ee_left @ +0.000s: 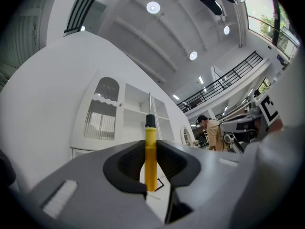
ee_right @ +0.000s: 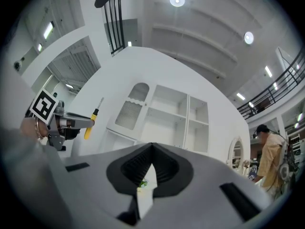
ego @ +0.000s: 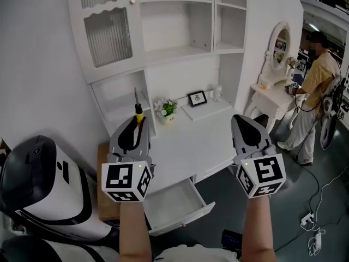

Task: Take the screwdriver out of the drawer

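Observation:
The screwdriver (ego: 138,108) has a yellow handle with a black collar and a thin metal shaft. It stands upright, shaft up, in my left gripper (ego: 134,125), which is shut on the handle (ee_left: 150,159). It hangs above the left part of the white desk (ego: 193,143). Below the desk top the white drawer (ego: 188,214) is pulled out, and its visible inside looks bare. My right gripper (ego: 241,122) is held level at the right over the desk, its jaws shut with nothing between them. From the right gripper view the screwdriver (ee_right: 90,126) shows at the far left.
On the desk's back stand a small flower pot (ego: 166,108) and a picture frame (ego: 197,97). White shelves rise above. A white machine (ego: 46,187) and a cardboard box (ego: 102,190) sit at the left. At the right a person (ego: 313,94) stands by a mirrored vanity (ego: 275,94); cables (ego: 312,222) lie on the floor.

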Demonstrator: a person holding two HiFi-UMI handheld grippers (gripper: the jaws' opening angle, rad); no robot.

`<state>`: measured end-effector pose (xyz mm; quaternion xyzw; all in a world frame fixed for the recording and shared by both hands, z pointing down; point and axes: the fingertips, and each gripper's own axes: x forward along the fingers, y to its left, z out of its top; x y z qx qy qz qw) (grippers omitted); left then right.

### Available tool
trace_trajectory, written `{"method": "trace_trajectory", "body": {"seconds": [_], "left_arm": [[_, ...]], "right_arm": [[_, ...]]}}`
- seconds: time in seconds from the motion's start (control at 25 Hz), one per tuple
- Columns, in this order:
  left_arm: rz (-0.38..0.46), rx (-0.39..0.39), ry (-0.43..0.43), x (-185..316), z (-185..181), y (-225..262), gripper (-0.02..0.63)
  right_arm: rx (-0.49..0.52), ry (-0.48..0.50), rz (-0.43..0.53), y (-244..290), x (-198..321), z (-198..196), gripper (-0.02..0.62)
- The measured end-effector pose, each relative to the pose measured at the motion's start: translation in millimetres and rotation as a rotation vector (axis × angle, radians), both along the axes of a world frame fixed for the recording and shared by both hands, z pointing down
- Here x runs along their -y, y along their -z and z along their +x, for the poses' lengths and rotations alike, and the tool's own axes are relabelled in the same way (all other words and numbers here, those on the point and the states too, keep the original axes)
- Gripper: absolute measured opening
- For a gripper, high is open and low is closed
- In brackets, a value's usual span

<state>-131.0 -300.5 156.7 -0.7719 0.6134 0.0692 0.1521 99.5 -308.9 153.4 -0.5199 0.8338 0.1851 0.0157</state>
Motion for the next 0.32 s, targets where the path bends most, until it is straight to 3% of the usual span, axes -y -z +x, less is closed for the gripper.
{"method": "trace_trajectory", "body": {"seconds": [0.32], "left_arm": [[-0.004,0.001,-0.003,0.7,-0.1,1.3,0.081]], "right_arm": [[-0.013,0.0,-0.001,2.6,1.4,-2.2,0.006]]}}
